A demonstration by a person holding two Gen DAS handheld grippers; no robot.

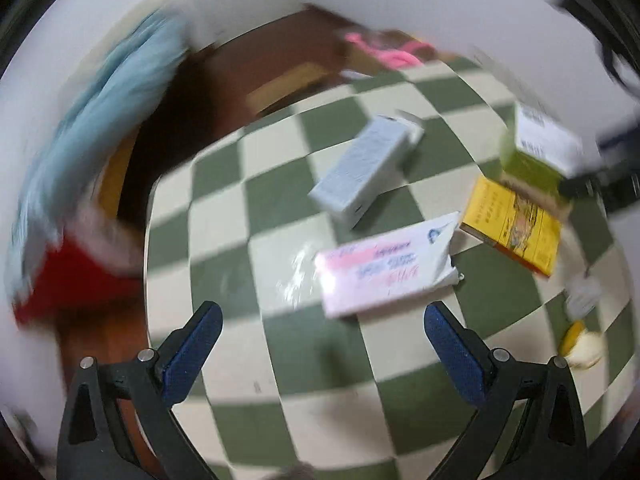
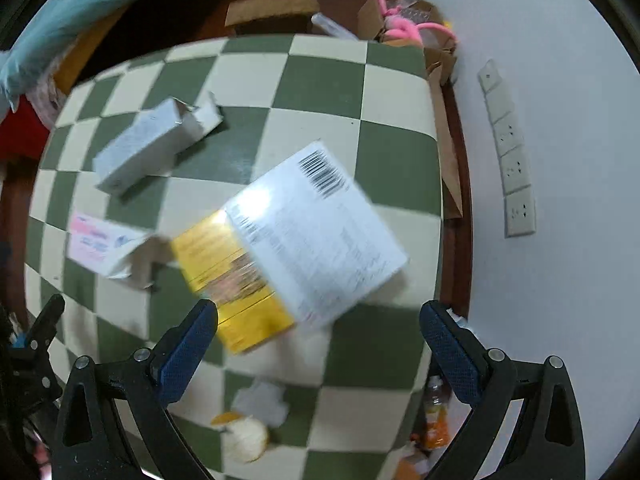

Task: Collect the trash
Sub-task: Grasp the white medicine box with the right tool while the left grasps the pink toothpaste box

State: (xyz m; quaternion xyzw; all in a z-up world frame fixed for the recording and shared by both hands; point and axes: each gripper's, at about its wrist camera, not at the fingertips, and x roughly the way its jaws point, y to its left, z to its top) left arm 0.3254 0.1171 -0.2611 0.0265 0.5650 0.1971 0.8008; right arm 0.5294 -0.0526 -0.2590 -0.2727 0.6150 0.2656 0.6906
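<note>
While both jaws gape empty, the left gripper (image 1: 322, 326) should straddle the pink-and-white box (image 1: 386, 268) squarely across its narrow width before closing.

Print on the pink box (image 1: 384, 268) is smeared (motion blur), unreadable

Even indoor light, heavy motion blur, strongest at left, fisheye-bent edges, glare on pink box (image 1: 384, 268)

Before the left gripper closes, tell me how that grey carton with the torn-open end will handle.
The grey carton looks like thin card, probably empty and light. Its open end flaps suggest it may crush if squeezed there. Lying flat on the checkered tablecloth, it should slide, not roll.
</note>
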